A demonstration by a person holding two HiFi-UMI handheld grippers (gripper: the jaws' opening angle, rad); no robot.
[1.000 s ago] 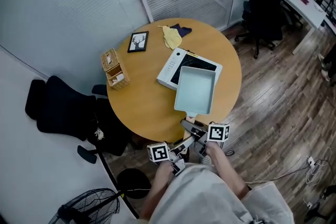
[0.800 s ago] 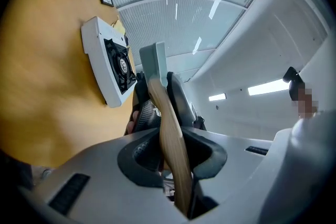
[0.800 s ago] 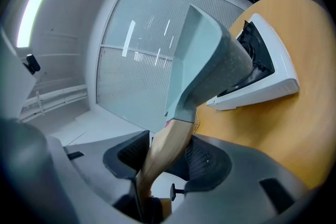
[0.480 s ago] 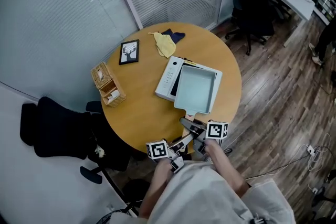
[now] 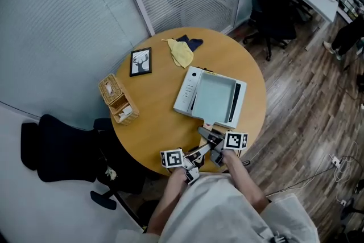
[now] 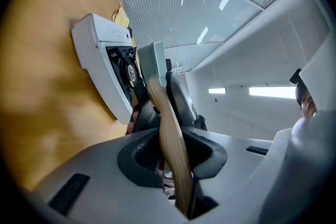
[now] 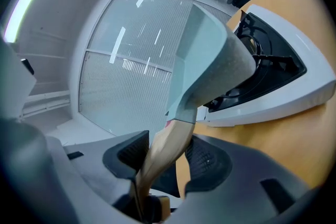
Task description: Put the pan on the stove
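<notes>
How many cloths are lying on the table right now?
2: a yellow cloth at the far edge of the table, and a dark blue cloth touching it just behind. None looks hidden.

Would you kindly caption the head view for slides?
The left gripper and right gripper hold the pan by its handle over the stove.

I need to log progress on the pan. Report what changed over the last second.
The pan slid away from the person, further onto the stove: it overhung the stove's near edge before and now lies within its outline, a black strip showing on its right. The left gripper and right gripper kept their grip on the pan's handle. The picture frame, basket and cloths on the table stayed put.
</notes>
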